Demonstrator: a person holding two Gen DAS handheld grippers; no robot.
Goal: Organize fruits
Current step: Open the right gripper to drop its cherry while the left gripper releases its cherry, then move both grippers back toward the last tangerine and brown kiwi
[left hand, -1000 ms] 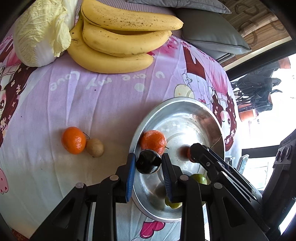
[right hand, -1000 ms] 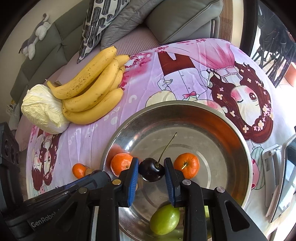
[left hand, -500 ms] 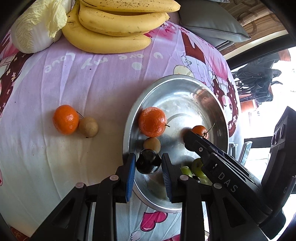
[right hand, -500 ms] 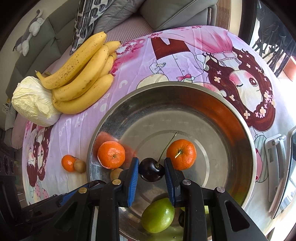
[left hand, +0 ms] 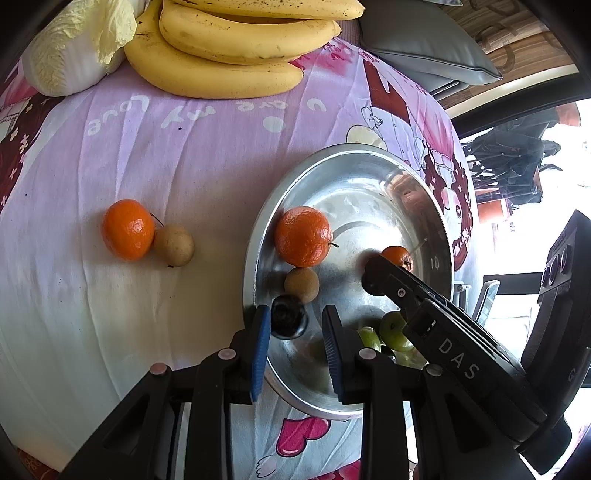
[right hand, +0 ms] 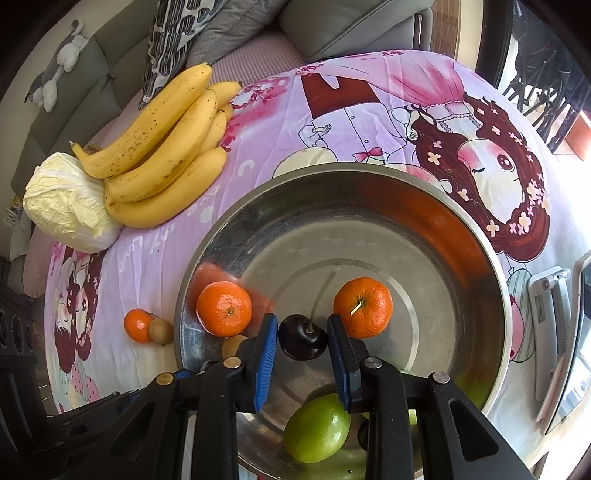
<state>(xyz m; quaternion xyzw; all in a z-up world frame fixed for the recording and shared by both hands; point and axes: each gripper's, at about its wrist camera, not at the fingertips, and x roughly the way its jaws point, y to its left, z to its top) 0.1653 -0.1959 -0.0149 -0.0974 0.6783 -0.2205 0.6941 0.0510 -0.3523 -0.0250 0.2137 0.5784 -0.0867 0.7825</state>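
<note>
A steel bowl (left hand: pixel 417 177) (right hand: pixel 369 206) sits on the pink cloth. My left gripper (left hand: pixel 295 325) is over the bowl's near rim, its jaws parted wider than the dark cherry (left hand: pixel 288 320) between them; the cherry touches only the left pad. My right gripper (right hand: pixel 302 338) is over the bowl, jaws slightly apart around another dark cherry (right hand: pixel 303 341), with small gaps on both sides. In the bowl lie two tangerines (right hand: pixel 223 308) (right hand: pixel 364 307), a brown longan (left hand: pixel 301 284) and green fruit (right hand: pixel 317 428). A tangerine (left hand: pixel 127 229) and a longan (left hand: pixel 173 245) lie on the cloth left of the bowl.
A bunch of bananas (left hand: pixel 236 40) (right hand: pixel 166 147) and a napa cabbage (left hand: pixel 74 48) (right hand: pixel 70 206) lie at the far side of the table. Grey sofa cushions (right hand: pixel 332 22) stand behind. The table edge drops off at the right.
Both grippers have opened a little around their cherries, which were clamped before. Both moved further over the bowl and lower.
</note>
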